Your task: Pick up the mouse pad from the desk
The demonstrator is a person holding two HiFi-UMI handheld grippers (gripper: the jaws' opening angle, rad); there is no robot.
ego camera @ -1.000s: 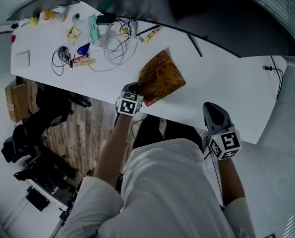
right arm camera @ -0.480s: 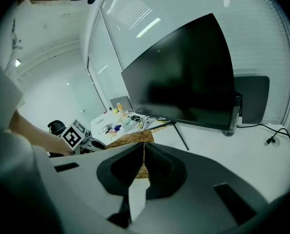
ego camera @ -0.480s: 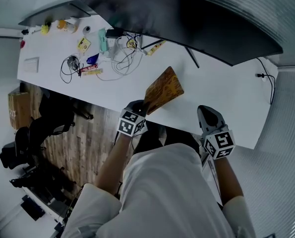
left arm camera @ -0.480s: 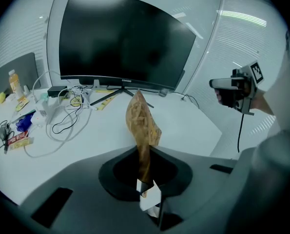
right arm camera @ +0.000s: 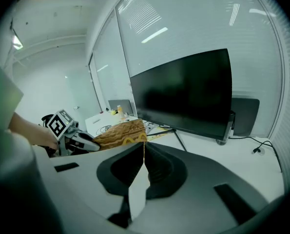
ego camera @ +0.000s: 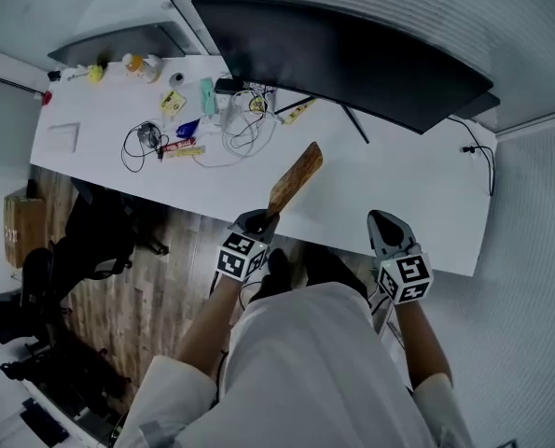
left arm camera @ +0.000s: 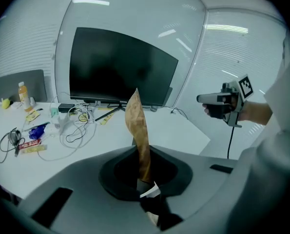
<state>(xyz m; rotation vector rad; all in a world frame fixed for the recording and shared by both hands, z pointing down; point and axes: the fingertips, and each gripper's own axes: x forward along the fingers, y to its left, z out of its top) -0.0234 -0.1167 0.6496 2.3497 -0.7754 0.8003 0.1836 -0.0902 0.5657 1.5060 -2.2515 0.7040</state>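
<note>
Clamping the thin brown wood-patterned mouse pad [ego camera: 296, 177] by its edge, left gripper [ego camera: 261, 220] fingers hold it off the white desk [ego camera: 408, 199]; right gripper [ego camera: 386, 224] fingers together, empty.

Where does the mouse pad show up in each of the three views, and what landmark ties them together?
Head view: centre, the mouse pad seen edge-on, sticking up from the left gripper above the desk's near edge.
Left gripper view: centre, standing up from between the jaws.
Right gripper view: left of centre, just above the jaws.
Shared landmark: the black monitor.
</note>
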